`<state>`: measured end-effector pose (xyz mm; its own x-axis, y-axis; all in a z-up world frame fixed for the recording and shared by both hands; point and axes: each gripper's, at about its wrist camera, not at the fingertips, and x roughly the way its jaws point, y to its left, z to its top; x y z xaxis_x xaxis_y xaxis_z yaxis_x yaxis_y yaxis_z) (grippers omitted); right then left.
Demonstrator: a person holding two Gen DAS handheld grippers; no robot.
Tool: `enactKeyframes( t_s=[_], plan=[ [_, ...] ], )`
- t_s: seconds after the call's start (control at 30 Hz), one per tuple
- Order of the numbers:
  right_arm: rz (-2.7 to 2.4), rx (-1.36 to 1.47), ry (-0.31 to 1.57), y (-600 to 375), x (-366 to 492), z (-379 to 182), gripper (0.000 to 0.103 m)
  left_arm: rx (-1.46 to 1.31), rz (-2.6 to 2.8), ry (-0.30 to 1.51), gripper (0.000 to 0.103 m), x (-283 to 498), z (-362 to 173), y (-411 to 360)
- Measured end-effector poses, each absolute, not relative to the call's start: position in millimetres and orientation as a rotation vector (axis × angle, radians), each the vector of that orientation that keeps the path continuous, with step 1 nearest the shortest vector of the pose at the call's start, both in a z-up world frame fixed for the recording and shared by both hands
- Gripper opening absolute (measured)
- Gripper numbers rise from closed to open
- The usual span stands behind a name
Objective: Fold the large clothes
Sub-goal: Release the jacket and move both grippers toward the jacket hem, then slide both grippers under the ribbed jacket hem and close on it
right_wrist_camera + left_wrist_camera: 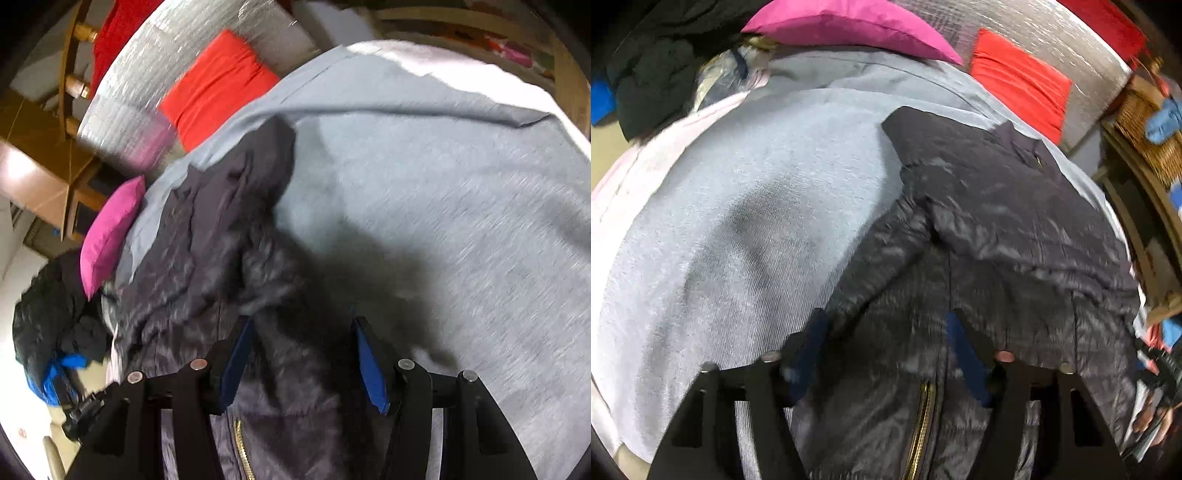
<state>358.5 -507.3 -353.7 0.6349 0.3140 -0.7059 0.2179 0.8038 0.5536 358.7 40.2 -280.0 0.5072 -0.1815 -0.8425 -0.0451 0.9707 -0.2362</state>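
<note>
A dark quilted jacket point(997, 221) with a gold zipper point(921, 424) lies spread on a bed covered by a grey blanket point(738, 221). My left gripper point(886, 332) points down at the jacket's front, and its blue-padded fingers point(816, 332) clamp a thick bunch of the padded fabric. In the right wrist view the same jacket point(207, 240) runs up and to the left from my right gripper point(301, 350). A raised fold of the jacket stands between the right gripper's blue pads point(369, 369), which are closed on it. Grey blanket point(461, 221) fills the right of that view.
A pink pillow point(849, 26) and a red cushion point(1019, 81) lie at the head of the bed against a silver padded board point(1052, 37). A heap of black clothes point(653, 74) sits at the far left. A wicker basket point(1145, 122) stands on wooden furniture to the right.
</note>
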Motion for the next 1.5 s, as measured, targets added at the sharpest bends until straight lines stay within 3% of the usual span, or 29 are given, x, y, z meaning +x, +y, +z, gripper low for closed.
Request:
enactKeyframes(
  t_s=[0.03,0.07,0.13,0.23,0.3,0.37,0.43,0.47,0.57,0.6,0.67,0.77,0.87,1.0,1.03,1.1,1.13,1.17,1.2,1.5],
  plan=[
    [0.063,0.618,0.879,-500,355,-349,0.053,-0.223,-0.085,1.040,0.039,356,-281,38],
    [0.073,0.597,0.866,-495,353,-346,0.046,-0.222,-0.087,1.045,0.035,353,-283,37],
    [0.114,0.582,0.828,-488,344,-338,0.040,-0.231,-0.080,1.040,0.032,349,-283,39],
    [0.095,0.570,0.834,-486,339,-339,0.040,-0.245,-0.059,1.026,0.033,341,-283,46],
    [0.068,0.580,0.870,-489,340,-346,0.040,-0.256,-0.037,1.039,0.044,337,-285,54],
    [0.043,0.586,0.888,-493,340,-349,0.041,-0.254,-0.005,1.039,0.069,332,-285,59],
    [0.044,0.601,0.891,-500,336,-350,0.047,-0.228,0.036,1.025,0.070,324,-284,65],
    [0.047,0.605,0.895,-503,335,-351,0.058,-0.218,0.045,1.022,0.070,320,-284,67],
    [0.054,0.568,0.920,-500,334,-358,0.060,-0.207,0.029,1.034,0.069,311,-288,73],
    [0.055,0.544,0.909,-498,332,-357,0.060,-0.207,0.018,1.038,0.064,308,-291,73],
    [0.068,0.512,0.903,-492,330,-355,0.057,-0.216,-0.012,1.053,0.026,305,-296,71],
    [0.100,0.503,0.855,-484,322,-347,0.038,-0.194,-0.044,1.017,0.012,294,-296,66],
    [0.142,0.508,0.786,-477,313,-337,0.038,-0.187,-0.080,0.949,0.009,284,-286,59],
    [0.106,0.529,0.831,-478,312,-348,0.038,-0.189,-0.096,0.946,0.009,276,-287,59],
    [0.101,0.559,0.844,-482,311,-350,0.038,-0.200,-0.095,0.961,0.015,272,-290,62],
    [0.109,0.628,0.852,-491,305,-351,0.039,-0.236,-0.089,0.994,0.043,268,-295,66],
    [0.115,0.659,0.853,-495,300,-351,0.045,-0.261,-0.090,1.007,0.063,266,-298,67],
    [0.117,0.678,0.850,-500,295,-352,0.062,-0.284,-0.095,1.008,0.066,259,-299,71],
    [0.116,0.700,0.842,-503,287,-351,0.068,-0.299,-0.098,1.009,0.066,254,-300,74],
    [0.154,0.786,0.826,-515,212,-352,0.069,-0.328,-0.163,1.050,0.066,208,-302,74]
  ],
)
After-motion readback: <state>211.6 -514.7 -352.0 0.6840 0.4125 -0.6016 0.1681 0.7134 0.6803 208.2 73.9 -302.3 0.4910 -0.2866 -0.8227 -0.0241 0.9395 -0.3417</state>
